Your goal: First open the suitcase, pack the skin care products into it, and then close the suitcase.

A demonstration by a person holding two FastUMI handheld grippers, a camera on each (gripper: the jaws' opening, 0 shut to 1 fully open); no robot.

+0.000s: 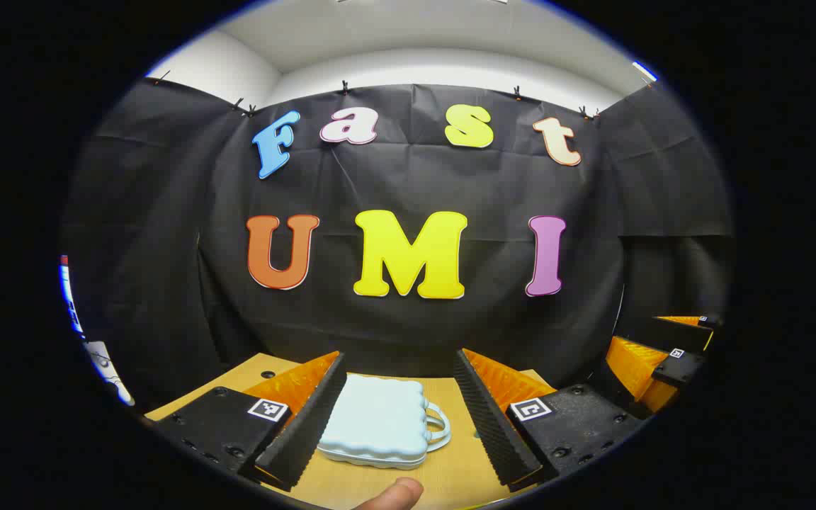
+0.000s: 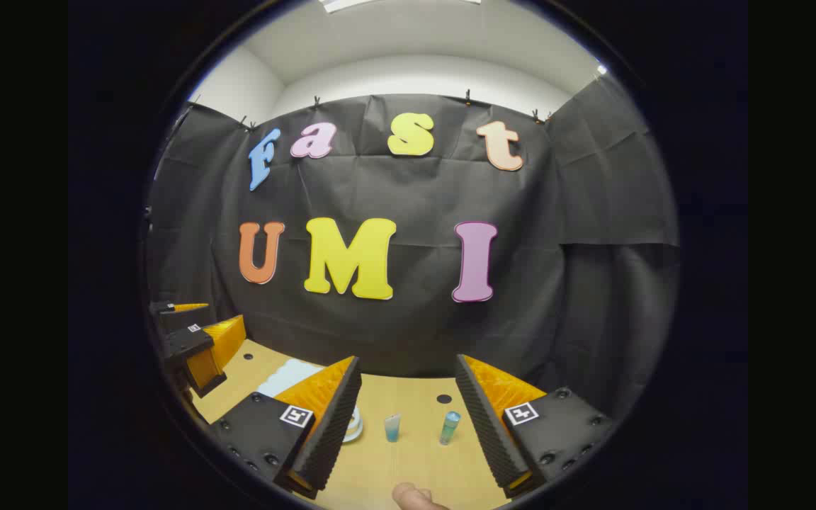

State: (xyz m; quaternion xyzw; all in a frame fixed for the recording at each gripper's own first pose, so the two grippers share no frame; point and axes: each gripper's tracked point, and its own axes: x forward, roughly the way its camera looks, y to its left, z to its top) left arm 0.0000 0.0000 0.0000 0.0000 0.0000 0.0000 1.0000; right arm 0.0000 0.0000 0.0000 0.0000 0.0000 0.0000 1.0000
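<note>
A small pale blue suitcase (image 1: 378, 422) lies flat and closed on the wooden table (image 1: 450, 474), its handle (image 1: 436, 427) to the right. It sits between the wide-apart fingers of my open left gripper (image 1: 399, 365), a little beyond them. In the right gripper view, a small blue tube (image 2: 392, 427), a teal bottle (image 2: 450, 426) and a round white jar (image 2: 353, 427), half hidden by the left finger, stand on the table between the fingers of my open right gripper (image 2: 408, 365). A corner of the suitcase (image 2: 293, 375) shows left of that finger.
The other gripper (image 1: 663, 354) shows at the right of the left gripper view, and the left gripper (image 2: 199, 343) at the left edge of the right gripper view. A fingertip (image 1: 394, 494) pokes in at the bottom. Black cloth walls the table's far side.
</note>
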